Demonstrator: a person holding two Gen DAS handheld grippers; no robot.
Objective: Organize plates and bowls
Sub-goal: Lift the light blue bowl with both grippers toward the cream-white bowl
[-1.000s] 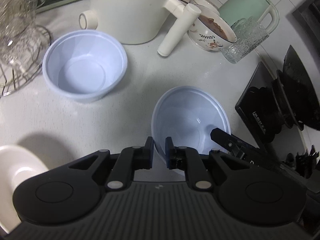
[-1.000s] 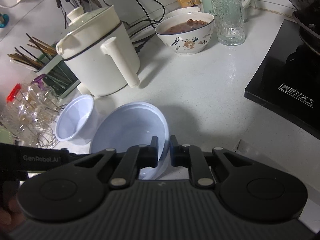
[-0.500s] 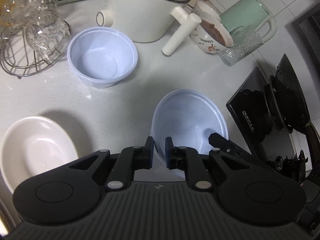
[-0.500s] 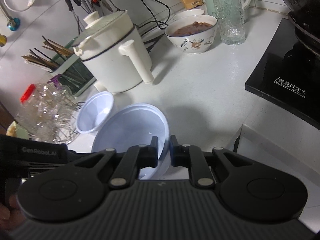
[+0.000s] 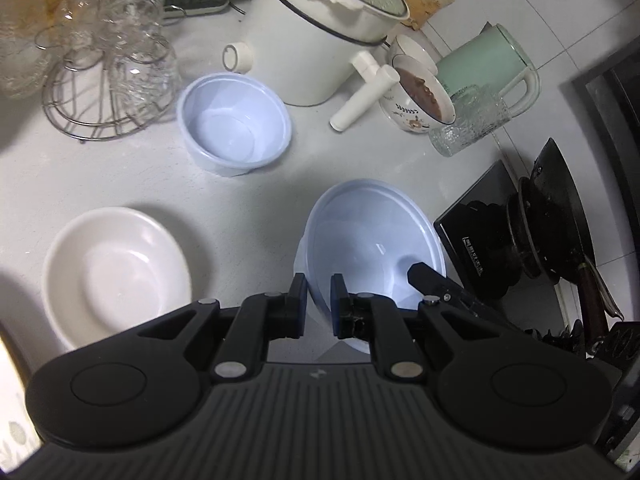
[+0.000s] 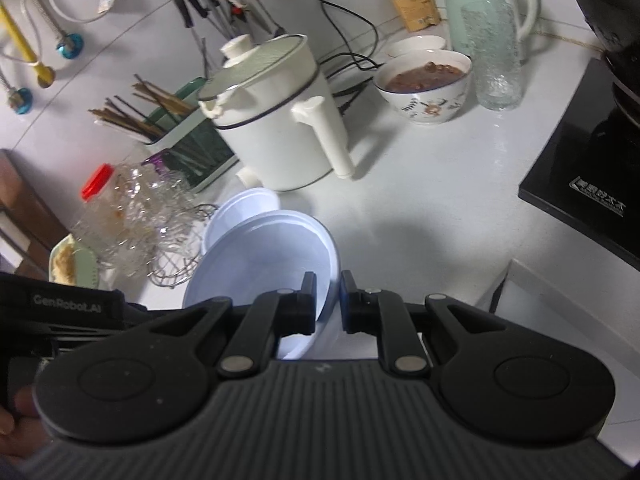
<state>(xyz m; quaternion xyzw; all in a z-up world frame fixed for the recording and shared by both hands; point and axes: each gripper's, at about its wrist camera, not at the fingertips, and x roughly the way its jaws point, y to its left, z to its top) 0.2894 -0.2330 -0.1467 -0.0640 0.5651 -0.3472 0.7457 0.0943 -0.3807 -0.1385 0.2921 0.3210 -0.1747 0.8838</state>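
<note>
While both claws hang over the white desk, they share one thing: a wide pale-blue bowl held off the surface and tilted. The left claw is clamped on the bowl's near rim, one finger inside and one outside the wall. The right claw pinches the opposite edge of that same bowl, again with the rim sandwiched between its fingers, and its dark tip shows poking into the bowl in the left wrist view.

On the desk behind it sits a smaller, deeper blue bowl, empty and upright, just in front of the white electric pot with the stubby handle. To the left of the held bowl, well apart from it, there's a white bowl sitting on the desk, also empty.

Other stuff around: a wire rack of glass cups at far left, a patterned bowl of brownish food next to a textured drinking glass and a mint-green kettle, and a black induction cooker with a dark wok on it off to the right.
</note>
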